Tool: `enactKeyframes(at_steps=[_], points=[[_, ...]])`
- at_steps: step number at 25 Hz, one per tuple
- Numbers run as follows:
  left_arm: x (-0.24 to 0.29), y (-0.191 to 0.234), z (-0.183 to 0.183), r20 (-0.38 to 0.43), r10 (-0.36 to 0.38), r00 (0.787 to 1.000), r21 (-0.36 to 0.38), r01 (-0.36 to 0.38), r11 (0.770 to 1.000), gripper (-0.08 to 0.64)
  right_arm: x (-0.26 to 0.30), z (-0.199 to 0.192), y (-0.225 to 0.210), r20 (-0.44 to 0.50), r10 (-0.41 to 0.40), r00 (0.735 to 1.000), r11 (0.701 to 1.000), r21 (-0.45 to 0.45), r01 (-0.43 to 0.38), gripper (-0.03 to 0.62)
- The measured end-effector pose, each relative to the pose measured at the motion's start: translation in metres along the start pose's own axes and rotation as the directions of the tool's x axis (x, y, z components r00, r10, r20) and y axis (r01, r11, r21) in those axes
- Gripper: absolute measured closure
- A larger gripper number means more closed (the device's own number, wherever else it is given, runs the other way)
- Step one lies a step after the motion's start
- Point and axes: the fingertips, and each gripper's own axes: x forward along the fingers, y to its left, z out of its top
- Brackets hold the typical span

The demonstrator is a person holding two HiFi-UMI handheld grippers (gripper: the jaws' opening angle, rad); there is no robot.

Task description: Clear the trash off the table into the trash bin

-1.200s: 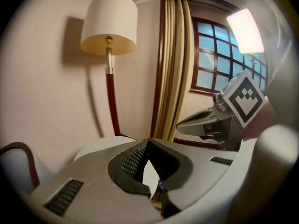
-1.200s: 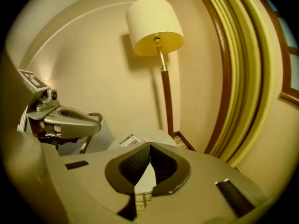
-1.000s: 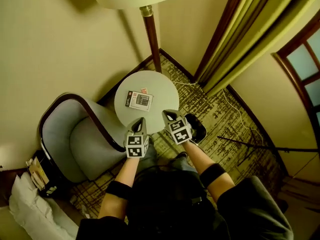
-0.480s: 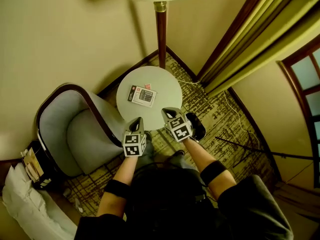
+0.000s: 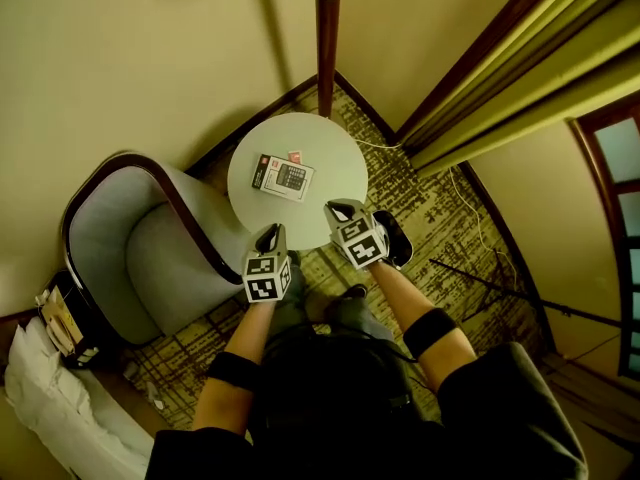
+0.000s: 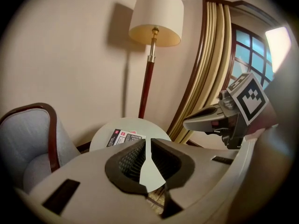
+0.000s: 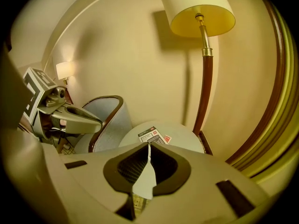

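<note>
A black-and-white printed card (image 5: 283, 177) and a small red scrap (image 5: 295, 155) lie on the round pale table (image 5: 335, 153). My left gripper (image 5: 270, 234) hovers at the table's near edge, and my right gripper (image 5: 341, 209) is just over the near rim. Both point down at a slant toward the card. In the left gripper view the left gripper (image 6: 147, 142) has jaws opening, a thin slit apart, with nothing between them. The card (image 6: 122, 136) lies beyond. The right gripper (image 7: 149, 146) is also opening and holds nothing, with the card (image 7: 153, 135) ahead.
A grey armchair (image 5: 130, 258) with a dark wood rim stands left of the table. A floor lamp pole (image 5: 327, 48) rises behind it, with curtains (image 5: 500, 78) at the right. A dark oval container (image 5: 396, 242) sits on the carpet beside my right gripper. A black basket (image 5: 62, 330) with papers stands far left.
Both grippers have sunk a little and stayed at the table's near edge. The view has shifted, so the table and lamp sit higher in the picture.
</note>
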Motion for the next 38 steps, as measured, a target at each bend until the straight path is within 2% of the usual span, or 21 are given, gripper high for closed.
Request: enactKeyframes(at_steps=[4, 10, 14, 17, 19, 24, 29, 34, 38], points=[[0.021, 0.014, -0.002, -0.041, -0.004, 0.999, -0.043, 0.002, 0.999, 0.496, 0.029, -0.002, -0.015, -0.038, -0.014, 0.999, 1.0, -0.027, 0.013, 0.558], [0.062, 0.051, -0.015, -0.112, -0.012, 0.994, -0.074, 0.004, 0.997, 0.401, 0.08, -0.013, -0.037, -0.113, -0.036, 0.993, 0.999, -0.039, 0.031, 0.529], [0.084, 0.078, -0.022, -0.162, -0.014, 0.987, -0.046, 0.006, 0.999, 0.326, 0.107, -0.026, -0.044, -0.162, -0.032, 0.986, 0.999, 0.012, 0.035, 0.439], [0.104, 0.093, -0.023, -0.194, -0.02, 0.981, 0.003, 0.021, 1.0, 0.297, 0.124, -0.032, -0.049, -0.179, -0.03, 0.983, 0.999, 0.034, 0.037, 0.436], [0.119, 0.101, -0.024, -0.217, -0.03, 0.976, 0.029, 0.037, 0.999, 0.269, 0.136, -0.037, -0.053, -0.191, -0.025, 0.981, 0.998, 0.052, 0.035, 0.364], [0.151, 0.111, -0.022, -0.272, -0.068, 0.96, 0.035, 0.08, 0.996, 0.239, 0.166, -0.045, -0.066, -0.212, -0.017, 0.977, 0.998, 0.06, 0.03, 0.364], [0.175, 0.125, -0.046, -0.323, -0.077, 0.943, -0.037, 0.068, 0.997, 0.239, 0.196, -0.042, -0.08, -0.212, 0.006, 0.977, 1.0, 0.01, -0.004, 0.364], [0.182, 0.126, -0.065, -0.368, -0.112, 0.923, -0.177, 0.049, 0.983, 0.239, 0.224, -0.035, -0.08, -0.228, 0.044, 0.973, 0.997, -0.049, -0.057, 0.364], [0.194, 0.138, -0.08, -0.366, -0.106, 0.924, -0.25, 0.012, 0.968, 0.239, 0.241, -0.039, -0.076, -0.269, 0.086, 0.959, 0.987, -0.107, -0.118, 0.364]])
